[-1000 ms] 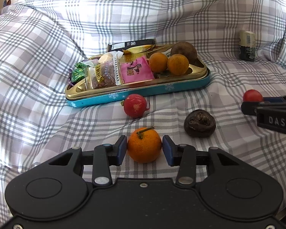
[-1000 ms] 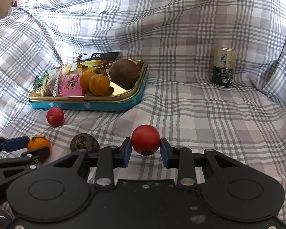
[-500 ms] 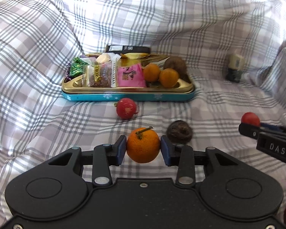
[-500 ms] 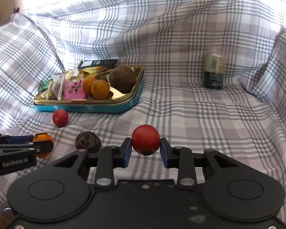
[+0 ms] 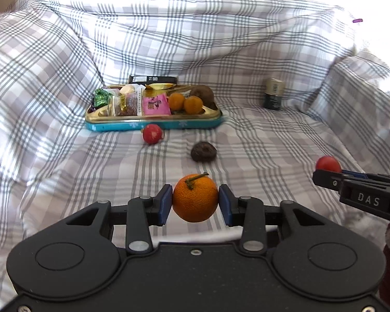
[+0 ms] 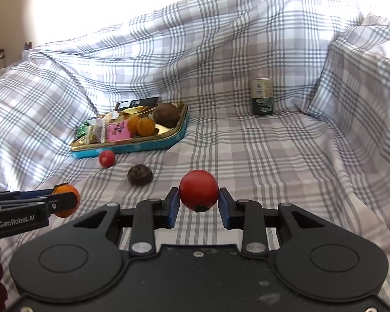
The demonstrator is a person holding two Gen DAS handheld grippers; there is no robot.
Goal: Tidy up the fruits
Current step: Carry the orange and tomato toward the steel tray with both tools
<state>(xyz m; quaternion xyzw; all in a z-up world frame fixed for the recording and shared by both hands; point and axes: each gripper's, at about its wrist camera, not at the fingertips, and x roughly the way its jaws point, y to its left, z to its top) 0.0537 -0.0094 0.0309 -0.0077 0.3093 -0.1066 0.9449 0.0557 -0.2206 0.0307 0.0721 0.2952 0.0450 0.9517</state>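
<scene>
The left gripper grips the orange; the right gripper grips the red fruit, both above the cloth. Carry each to the tray, probably its free right corner, and release low.

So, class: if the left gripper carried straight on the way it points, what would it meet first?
Probably the dark brown wrinkled fruit on the checked cloth, just ahead of the left gripper and its held orange tangerine; depth and height are uncertain, so it might pass over.
</scene>
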